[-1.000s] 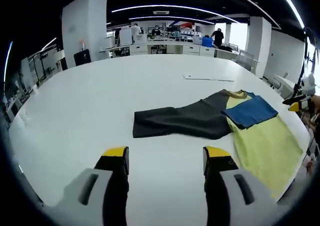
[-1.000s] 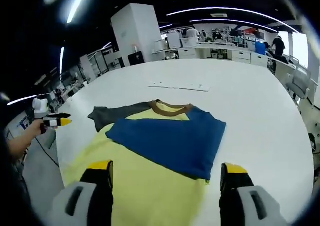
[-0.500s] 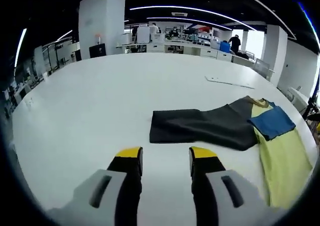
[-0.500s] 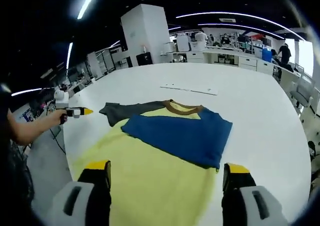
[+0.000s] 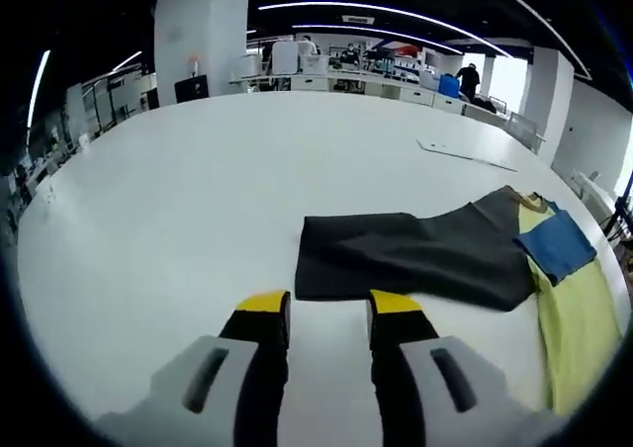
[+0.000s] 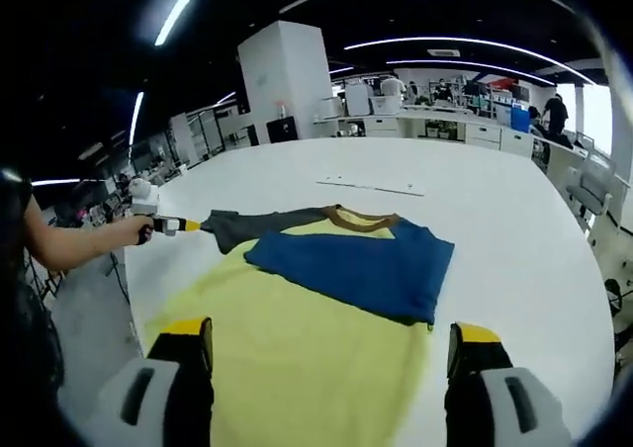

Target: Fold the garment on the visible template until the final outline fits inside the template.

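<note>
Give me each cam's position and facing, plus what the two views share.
Left gripper view: rides the left gripper, low over the white table, facing the dark grey sleeve; own jaws close together, still apart.
Right gripper view: rides the right gripper, above the shirt's yellow body, facing the folded blue sleeve; own jaws wide apart, person's forearm at left.
Shared: shirt, table; the left gripper also appears in the right gripper view.
</note>
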A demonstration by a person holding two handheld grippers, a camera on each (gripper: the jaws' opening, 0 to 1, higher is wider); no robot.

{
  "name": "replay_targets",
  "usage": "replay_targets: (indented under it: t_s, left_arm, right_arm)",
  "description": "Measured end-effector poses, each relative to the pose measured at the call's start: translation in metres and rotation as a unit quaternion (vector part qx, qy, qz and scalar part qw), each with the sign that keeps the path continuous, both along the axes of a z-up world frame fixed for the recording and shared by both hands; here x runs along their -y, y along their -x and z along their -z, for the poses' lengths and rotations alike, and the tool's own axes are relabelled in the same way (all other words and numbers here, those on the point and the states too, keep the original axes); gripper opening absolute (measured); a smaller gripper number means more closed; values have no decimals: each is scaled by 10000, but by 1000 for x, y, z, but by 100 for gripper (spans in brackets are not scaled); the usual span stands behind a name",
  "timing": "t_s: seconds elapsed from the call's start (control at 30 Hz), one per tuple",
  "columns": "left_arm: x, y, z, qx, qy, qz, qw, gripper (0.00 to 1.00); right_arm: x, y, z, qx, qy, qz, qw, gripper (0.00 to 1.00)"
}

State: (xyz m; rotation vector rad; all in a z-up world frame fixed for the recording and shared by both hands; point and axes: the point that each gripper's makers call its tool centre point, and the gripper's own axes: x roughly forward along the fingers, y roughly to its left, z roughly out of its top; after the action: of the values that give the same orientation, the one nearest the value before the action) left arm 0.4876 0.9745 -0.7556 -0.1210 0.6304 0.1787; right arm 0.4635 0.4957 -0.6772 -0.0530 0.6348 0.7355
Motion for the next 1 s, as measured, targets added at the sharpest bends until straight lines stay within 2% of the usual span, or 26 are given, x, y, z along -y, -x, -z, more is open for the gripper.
replay_targets:
  t_s: [0.1, 0.23, 0.43, 0.67, 0.73, 0.87, 1.0]
  left_arm:
    - [1, -4, 2, -7, 6, 30, 10000, 26]
    - [-2, -8, 6, -132, -146, 88, 9998, 27]
    - [-10, -12, 7, -110, -118, -63, 9998, 24]
    - [-18, -20, 8, 16, 34, -267, 9996, 10]
    - [-15, -23, 8, 57, 138, -218, 9997, 2]
    - [-15, -23, 8, 56, 168, -241, 9996, 0]
    - [-13, -14, 3, 26, 123, -123, 9998, 0]
  right_arm:
    - [-1, 3, -2, 16, -42, -10, 10000, 100]
    - [-4, 7, -4, 47, 3, -72, 10000, 100]
    - [-1, 9, -1, 110, 398, -186, 9990, 100]
    - [3, 11, 2, 63, 364, -34, 9993, 100]
    - [5, 11, 4, 55, 384, -2, 9992, 100]
    - [7, 11, 5, 25, 388, 57, 9992, 100]
    - [6, 11, 2, 72, 367, 30, 9993, 100]
